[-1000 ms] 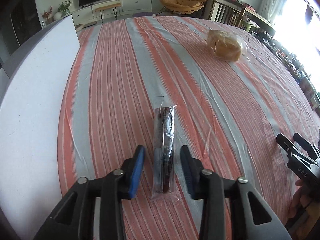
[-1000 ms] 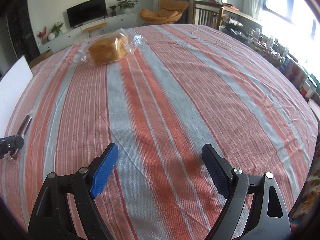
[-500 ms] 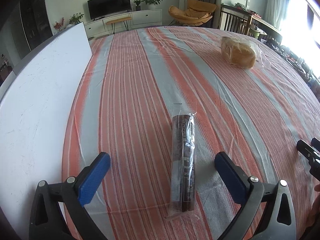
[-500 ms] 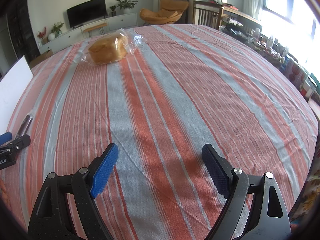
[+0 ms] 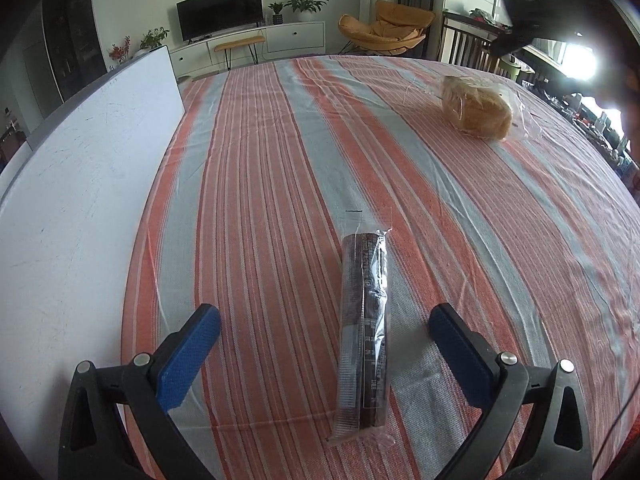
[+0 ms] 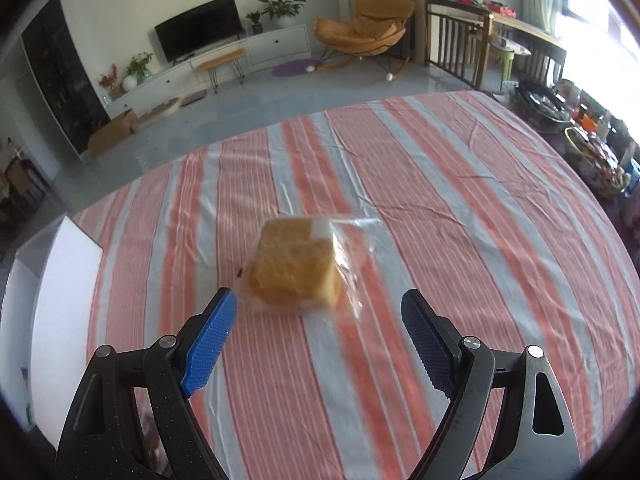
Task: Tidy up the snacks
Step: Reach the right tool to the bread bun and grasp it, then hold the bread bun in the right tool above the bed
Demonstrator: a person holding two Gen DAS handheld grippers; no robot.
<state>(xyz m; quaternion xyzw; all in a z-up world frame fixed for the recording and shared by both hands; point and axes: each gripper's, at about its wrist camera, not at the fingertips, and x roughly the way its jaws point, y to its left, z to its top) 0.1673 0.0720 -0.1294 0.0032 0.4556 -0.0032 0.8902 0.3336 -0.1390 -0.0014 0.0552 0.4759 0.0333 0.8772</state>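
A dark snack bar in a clear wrapper (image 5: 366, 328) lies lengthwise on the striped tablecloth (image 5: 280, 200), between the fingers of my open, empty left gripper (image 5: 324, 320). A bagged loaf of yellow bread (image 5: 478, 110) lies at the far right of the left wrist view. In the right wrist view the same bread (image 6: 298, 270) lies just ahead of my open, empty right gripper (image 6: 320, 312), which hovers above it. Part of the right gripper (image 5: 536, 12) shows dark at the top right of the left wrist view.
A white box (image 5: 72, 216) stands along the table's left side; it also shows in the right wrist view (image 6: 60, 304). Baskets and clutter (image 6: 596, 156) sit past the table's right edge. A living room lies beyond the far edge.
My left gripper opened, let go of the snack bar and drew back. My right gripper rose and swung left toward the bread, which now lies just ahead of its fingers.
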